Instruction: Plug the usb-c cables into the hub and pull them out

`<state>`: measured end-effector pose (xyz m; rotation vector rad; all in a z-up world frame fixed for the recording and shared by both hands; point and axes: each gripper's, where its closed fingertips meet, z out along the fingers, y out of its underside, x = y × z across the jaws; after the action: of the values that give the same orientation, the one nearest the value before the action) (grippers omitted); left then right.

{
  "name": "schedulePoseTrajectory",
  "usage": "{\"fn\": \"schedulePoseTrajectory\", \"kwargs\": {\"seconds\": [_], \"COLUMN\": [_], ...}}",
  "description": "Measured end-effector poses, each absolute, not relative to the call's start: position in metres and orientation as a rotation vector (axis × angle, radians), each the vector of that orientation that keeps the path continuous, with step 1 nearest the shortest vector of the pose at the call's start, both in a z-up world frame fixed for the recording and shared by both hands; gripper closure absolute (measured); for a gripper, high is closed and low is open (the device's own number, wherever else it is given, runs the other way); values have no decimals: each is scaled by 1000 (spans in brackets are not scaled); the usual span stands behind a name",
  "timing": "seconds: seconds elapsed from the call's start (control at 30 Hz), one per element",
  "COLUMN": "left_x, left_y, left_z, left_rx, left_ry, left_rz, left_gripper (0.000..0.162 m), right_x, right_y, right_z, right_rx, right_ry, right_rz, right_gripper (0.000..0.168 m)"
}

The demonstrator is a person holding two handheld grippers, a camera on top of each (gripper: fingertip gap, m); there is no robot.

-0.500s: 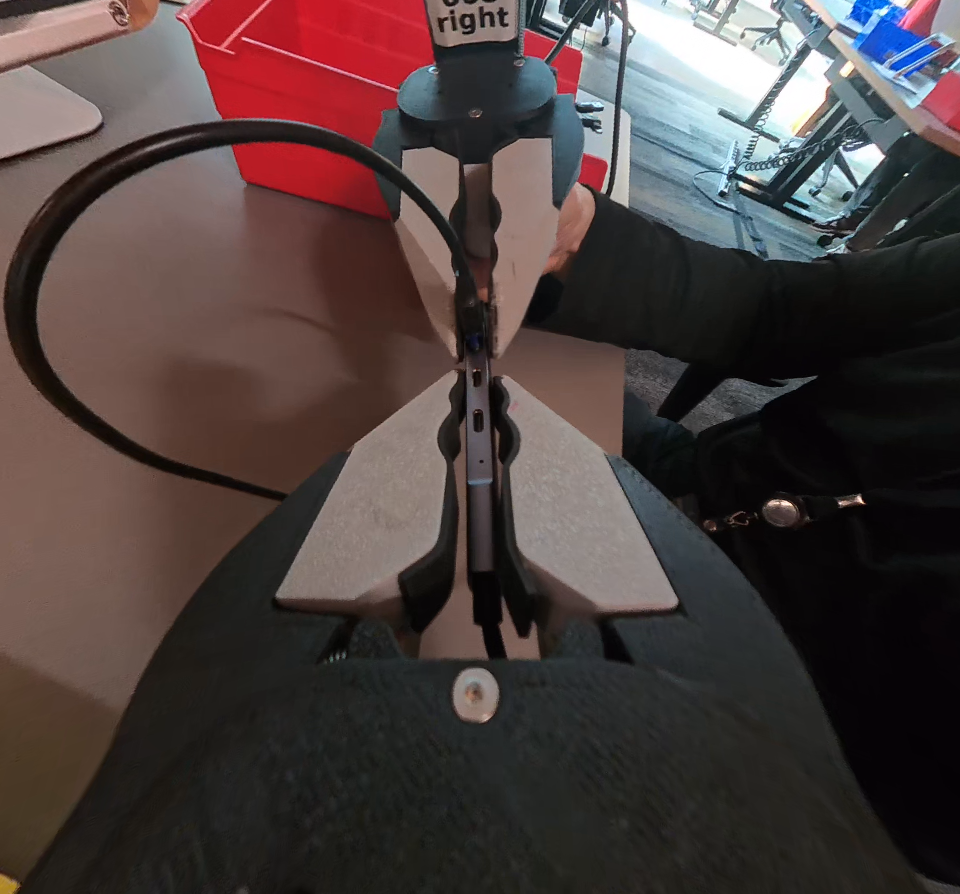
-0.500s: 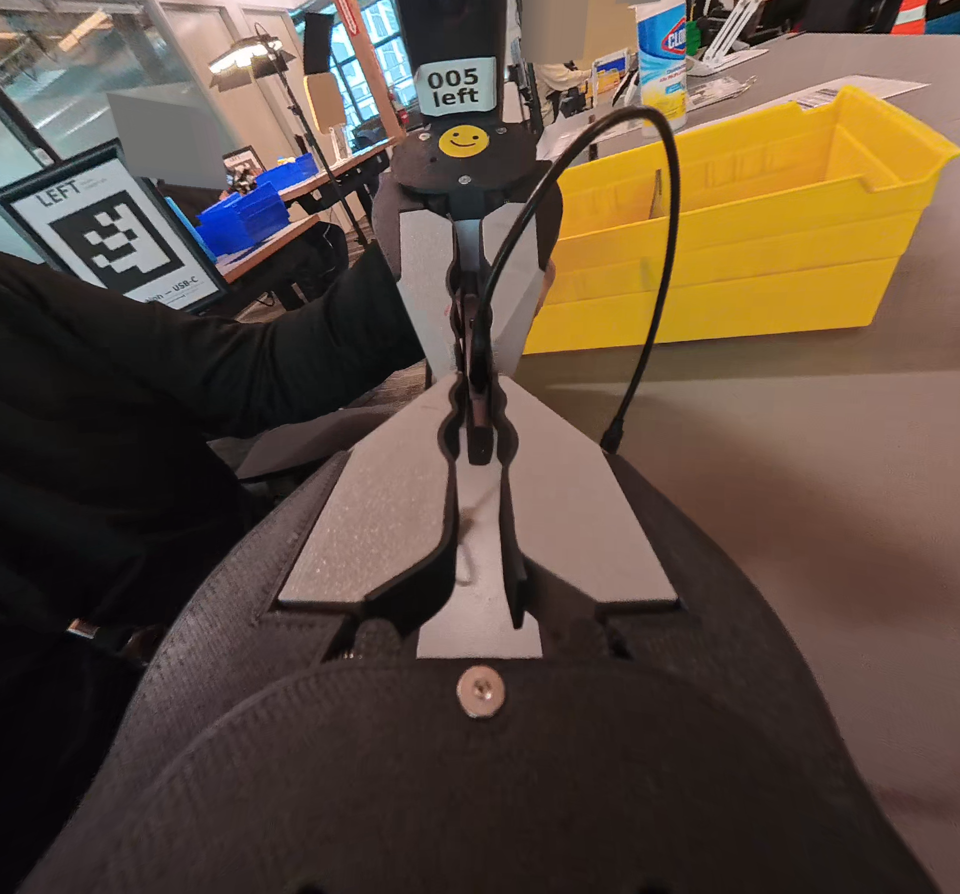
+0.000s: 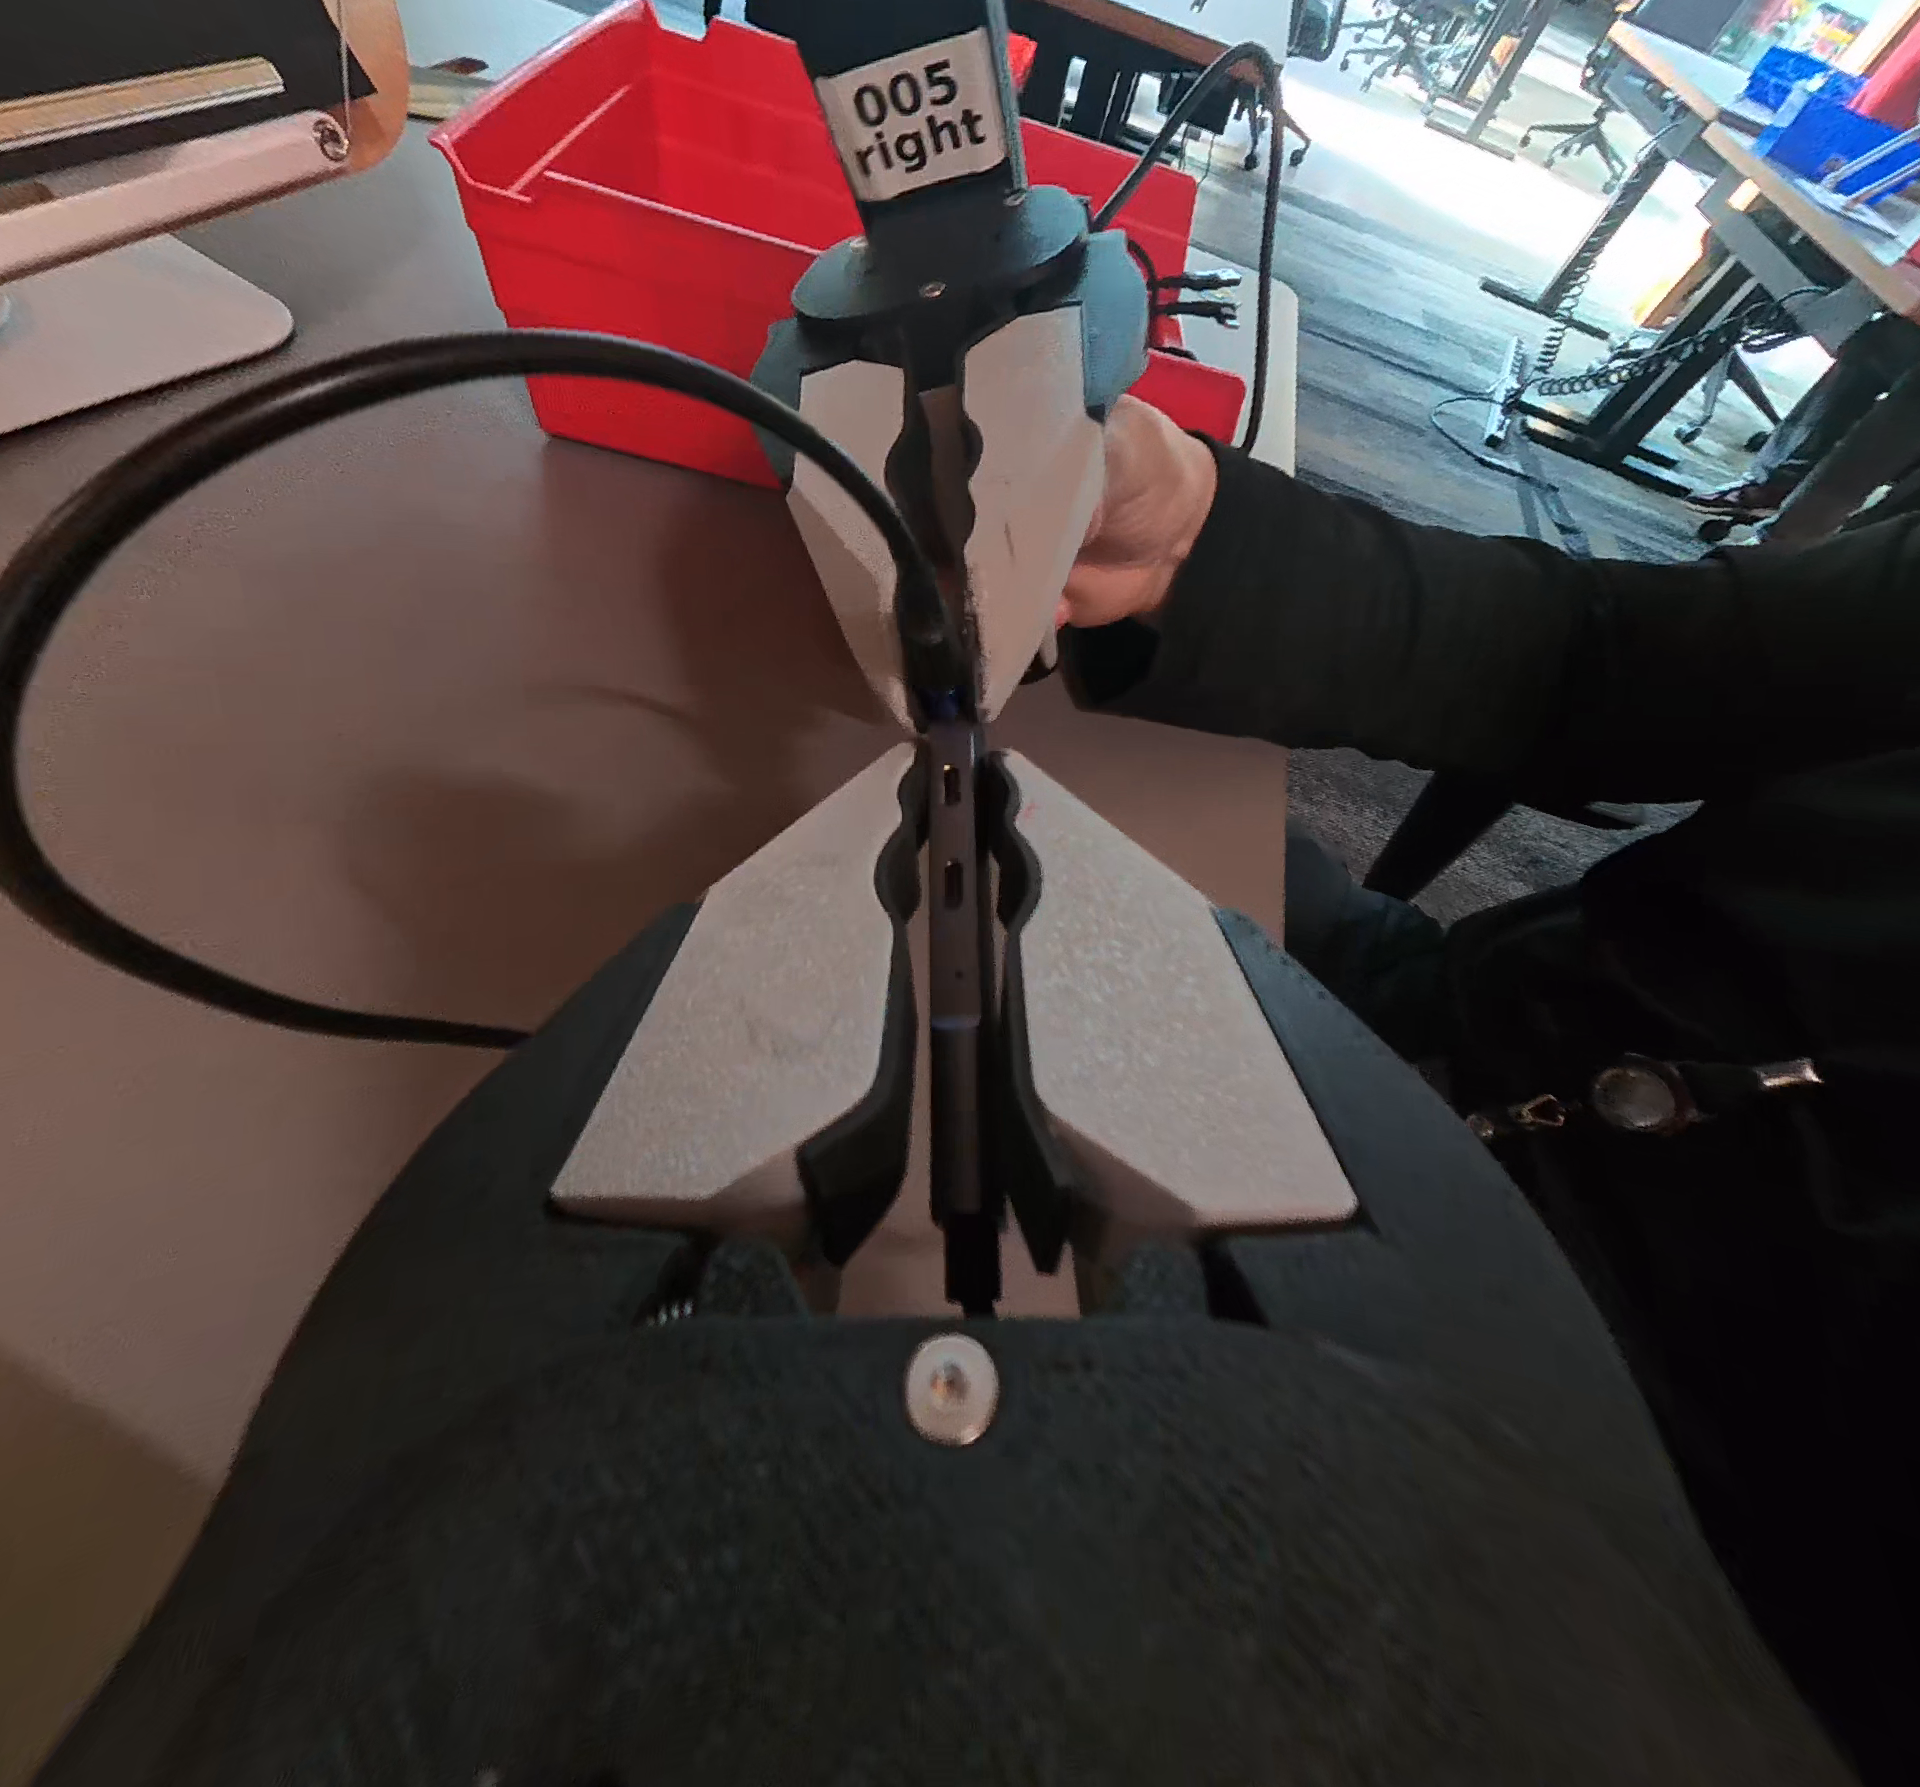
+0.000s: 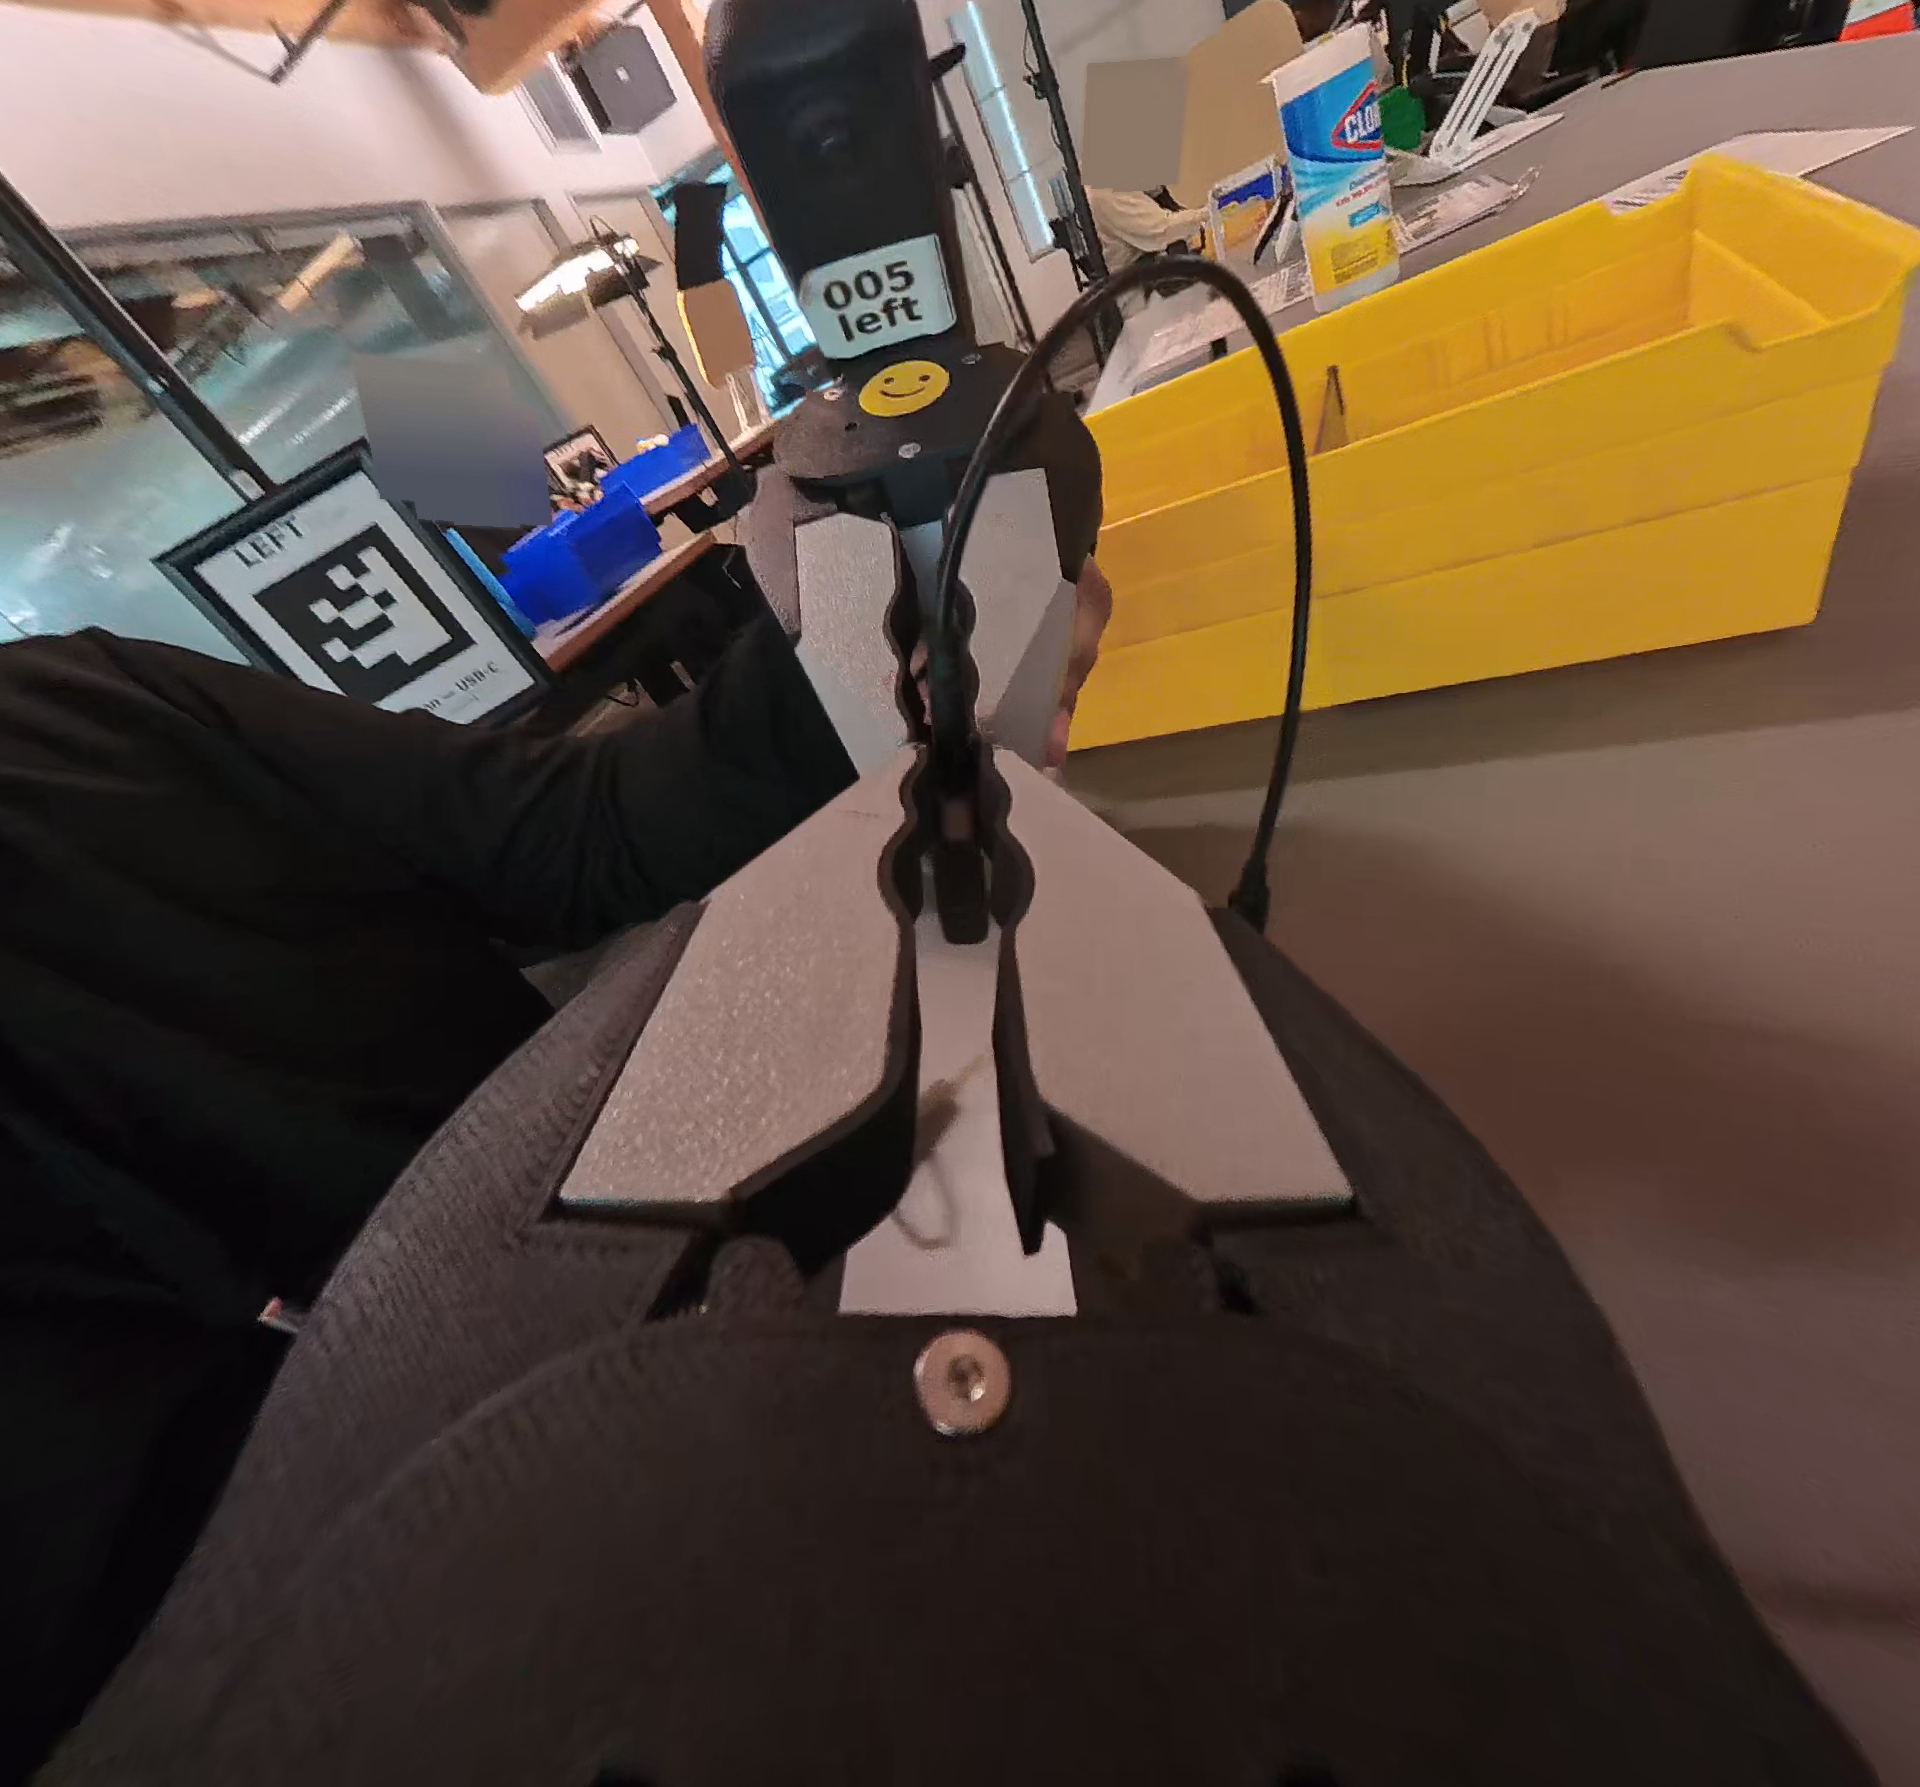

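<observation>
A slim, rigid grey hub [image 3: 958, 906] is clamped edgewise by the left gripper [image 3: 954, 781]. The stiff plug [image 4: 958, 864] of a springy black cable [image 4: 1262, 532] is pinched by the right gripper [image 4: 951, 781]; the plug body is judged the best place to be held

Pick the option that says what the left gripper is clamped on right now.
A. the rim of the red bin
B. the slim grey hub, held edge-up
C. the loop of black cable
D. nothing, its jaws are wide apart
B: in the left wrist view the left gripper is shut on the hub, whose port edge faces up between the fingers.
</observation>
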<state>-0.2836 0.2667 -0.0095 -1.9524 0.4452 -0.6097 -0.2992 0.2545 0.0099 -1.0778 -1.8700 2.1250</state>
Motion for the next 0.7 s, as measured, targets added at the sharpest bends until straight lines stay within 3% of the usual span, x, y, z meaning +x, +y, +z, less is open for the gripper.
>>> {"fn": "schedulePoseTrajectory", "kwargs": {"seconds": [0.57, 0.7], "left_x": [-292, -292], "left_y": [272, 265], "left_z": [-2, -5], "left_rx": [-1843, -1947], "left_ry": [220, 293], "left_rz": [-623, -648], "left_gripper": [154, 154], "right_x": [-313, -312], "right_y": [260, 255], "right_z": [28, 22], "right_rx": [-1119, -1102], "right_ry": [-1503, -1698], "right_rz": [2440, 2243], "right_gripper": [166, 166]}}
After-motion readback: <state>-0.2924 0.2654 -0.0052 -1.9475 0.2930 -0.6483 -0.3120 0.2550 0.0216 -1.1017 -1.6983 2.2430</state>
